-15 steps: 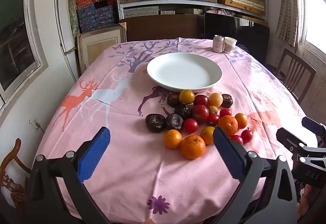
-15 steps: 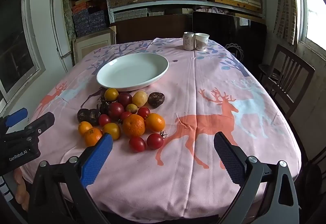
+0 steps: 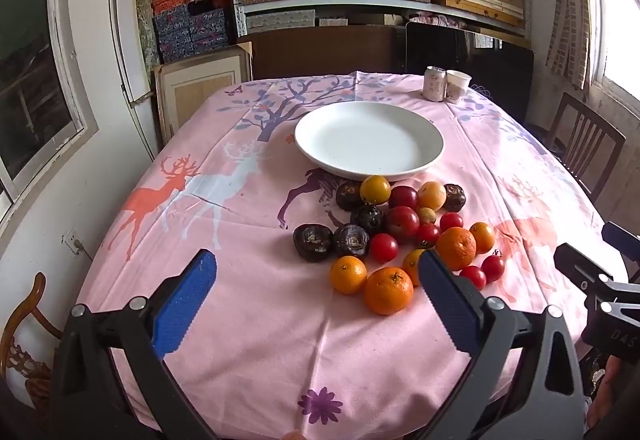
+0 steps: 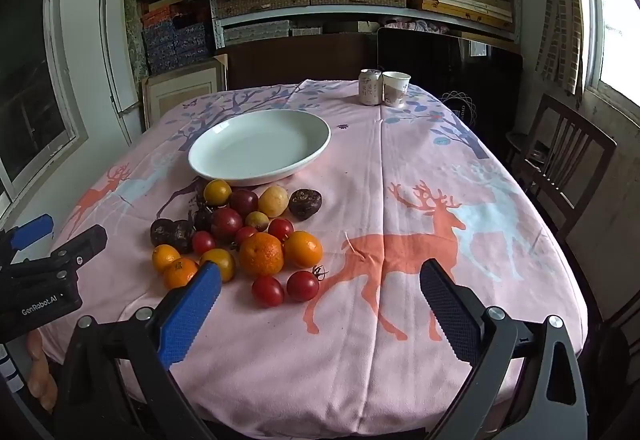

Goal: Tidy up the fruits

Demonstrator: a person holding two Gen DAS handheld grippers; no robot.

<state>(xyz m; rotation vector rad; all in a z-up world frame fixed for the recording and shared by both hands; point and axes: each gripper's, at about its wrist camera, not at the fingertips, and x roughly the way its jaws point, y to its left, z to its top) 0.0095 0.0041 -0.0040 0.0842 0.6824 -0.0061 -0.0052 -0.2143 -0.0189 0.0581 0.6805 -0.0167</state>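
Observation:
A pile of fruit [image 3: 400, 228] lies on the pink tablecloth: oranges, red tomatoes, dark round fruits, yellow ones. The pile also shows in the right wrist view [image 4: 244, 232]. An empty white plate [image 3: 370, 139] [image 4: 260, 145] sits just behind the pile. My left gripper [image 3: 316, 280] is open and empty, held above the near table edge, in front of the pile. My right gripper [image 4: 320, 288] is open and empty, to the right of the pile, near two red tomatoes [image 4: 286, 288].
A can [image 4: 370, 87] and a paper cup [image 4: 396, 88] stand at the table's far edge. A wooden chair [image 4: 560, 155] stands to the right of the table. Shelves of boxes fill the back wall. The pink tablecloth [image 4: 440, 224] covers the table.
Both grippers have barely moved; the views are nearly the same. Nothing was taken hold of or let go.

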